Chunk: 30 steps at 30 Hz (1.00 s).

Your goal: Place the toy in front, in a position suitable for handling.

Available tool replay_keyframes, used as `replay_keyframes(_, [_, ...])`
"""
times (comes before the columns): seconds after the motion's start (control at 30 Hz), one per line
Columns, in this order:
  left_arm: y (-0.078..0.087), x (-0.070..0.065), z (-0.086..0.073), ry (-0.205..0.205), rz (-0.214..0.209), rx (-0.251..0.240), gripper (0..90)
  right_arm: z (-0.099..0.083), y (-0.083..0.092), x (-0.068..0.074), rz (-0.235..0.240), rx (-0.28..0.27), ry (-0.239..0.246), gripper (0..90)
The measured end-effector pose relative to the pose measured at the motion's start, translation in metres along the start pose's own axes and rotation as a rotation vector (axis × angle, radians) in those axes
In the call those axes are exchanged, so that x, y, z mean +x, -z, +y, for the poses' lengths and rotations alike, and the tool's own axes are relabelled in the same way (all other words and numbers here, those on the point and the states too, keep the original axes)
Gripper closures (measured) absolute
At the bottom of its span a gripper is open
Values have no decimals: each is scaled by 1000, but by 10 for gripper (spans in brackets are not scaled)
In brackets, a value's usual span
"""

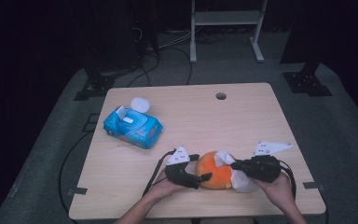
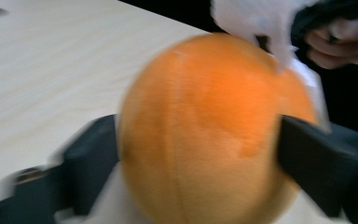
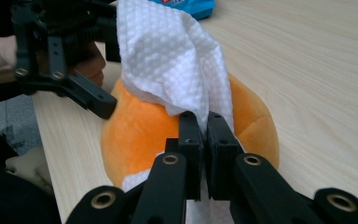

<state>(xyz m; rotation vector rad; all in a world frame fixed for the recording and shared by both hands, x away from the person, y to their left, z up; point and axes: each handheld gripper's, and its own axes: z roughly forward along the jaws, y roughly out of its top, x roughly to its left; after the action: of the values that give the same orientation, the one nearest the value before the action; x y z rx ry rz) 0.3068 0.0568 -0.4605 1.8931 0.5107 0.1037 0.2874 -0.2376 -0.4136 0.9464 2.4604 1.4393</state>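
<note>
One orange plush ball [image 1: 214, 170] sits on the near edge of the one wooden table [image 1: 191, 116], between two hand-held grippers. The left gripper [image 1: 204, 176] has its jaws set wide on either side of the ball, close against it; the blur in its own view keeps me from saying whether they press. The right gripper [image 1: 235, 164] has its jaws pinched tight on one white wipe [image 3: 168, 56], which drapes over the top of the ball. Well apart, toward the far left of the table, lies one blue pack of wipes [image 1: 133, 127], its white lid [image 1: 140, 104] flipped open.
</note>
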Motion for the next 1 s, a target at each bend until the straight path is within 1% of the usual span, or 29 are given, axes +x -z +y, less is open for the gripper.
replay_keyframes(0.07, [3,-5,4,-47,26,6,337,4,1,2,-7,-11,11,856])
replay_keyframes(0.1, [5,-8,6,-76,40,-2,383,6,2,4,-12,-25,15,857])
replay_keyframes(0.13, [6,-12,10,-111,53,-8,410,9,3,7,-10,-41,22,857])
replay_keyframes(0.2, [9,-22,17,-180,83,-9,432,17,5,14,1,-74,43,857])
replay_keyframes(0.27, [12,-31,24,-244,99,-18,442,23,4,24,20,-104,67,857])
replay_keyframes(0.3, [13,-34,26,-267,103,-17,445,25,3,29,32,-112,80,857])
replay_keyframes(0.33, [13,-36,27,-279,103,-14,446,27,1,33,31,-117,95,857])
replay_keyframes(0.37, [13,-37,26,-282,103,-12,445,28,-1,37,31,-117,104,857])
replay_keyframes(0.4, [12,-37,24,-282,100,-10,442,28,-3,38,31,-101,112,857])
replay_keyframes(0.43, [11,-35,21,-274,97,-11,427,26,-6,37,19,-83,121,857])
replay_keyframes(0.47, [12,-32,20,-259,94,-17,387,24,-8,35,11,-64,118,857])
replay_keyframes(0.53, [12,-27,18,-226,87,-23,272,17,-11,28,-6,-36,106,858])
replay_keyframes(0.57, [12,-25,18,-213,86,-24,218,14,-10,24,-6,-30,90,858])
replay_keyframes(0.6, [12,-22,17,-206,83,-26,176,12,-8,20,7,-33,69,858])
replay_keyframes(0.63, [11,-20,15,-195,84,-24,162,11,-7,18,8,-32,63,858])
replay_keyframes(0.67, [10,-18,14,-178,77,-13,153,11,-6,17,-8,-27,67,858])
replay_keyframes(0.7, [9,-16,13,-160,67,-3,153,10,-4,15,-21,-20,70,857])
replay_keyframes(0.73, [10,-15,12,-152,56,1,164,9,-3,14,-34,-14,66,857])
replay_keyframes(0.77, [10,-15,12,-151,52,0,223,7,-3,12,-45,-10,63,857])
replay_keyframes(0.8, [11,-16,12,-144,53,4,249,6,-2,10,-49,-12,54,857])
replay_keyframes(0.83, [11,-17,13,-151,57,5,303,7,-1,11,-53,-17,51,856])
replay_keyframes(0.87, [12,-19,15,-166,65,-1,331,9,0,13,-58,-27,63,857])
replay_keyframes(0.9, [12,-21,17,-175,66,-10,355,12,1,18,-51,-45,73,857])
replay_keyframes(0.93, [10,-25,19,-185,69,-16,372,16,1,22,-28,-66,78,856])
replay_keyframes(0.97, [9,-29,21,-205,75,-18,378,19,1,27,-10,-81,90,856])
replay_keyframes(1.0, [8,-32,23,-221,77,-21,380,22,-1,33,0,-88,111,856])
